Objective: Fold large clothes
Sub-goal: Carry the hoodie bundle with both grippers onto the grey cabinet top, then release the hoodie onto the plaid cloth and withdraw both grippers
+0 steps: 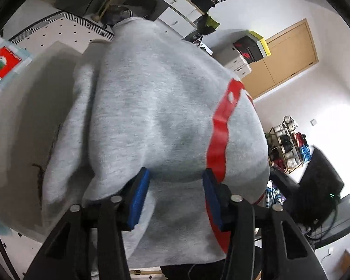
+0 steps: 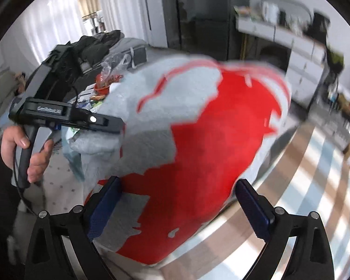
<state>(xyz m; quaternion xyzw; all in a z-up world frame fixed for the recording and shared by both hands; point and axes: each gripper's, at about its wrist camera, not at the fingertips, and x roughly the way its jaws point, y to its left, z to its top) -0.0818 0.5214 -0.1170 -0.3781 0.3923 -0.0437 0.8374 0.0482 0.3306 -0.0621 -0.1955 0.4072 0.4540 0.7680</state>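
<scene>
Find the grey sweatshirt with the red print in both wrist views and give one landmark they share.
Left wrist view: the grey sweatshirt with the red print fills the centre; grey side showing, red band at right.
Right wrist view: the sweatshirt fills the centre, its red print facing the camera, left gripper at its left edge.
Shared landmark: white drawer cabinet behind.

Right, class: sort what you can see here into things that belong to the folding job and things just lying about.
Belongs to the job:
- grey sweatshirt with the red print
- left gripper
- right gripper

Just lying about:
- shoe rack
- stacked boxes
- dark clothes pile
- white drawers
</scene>
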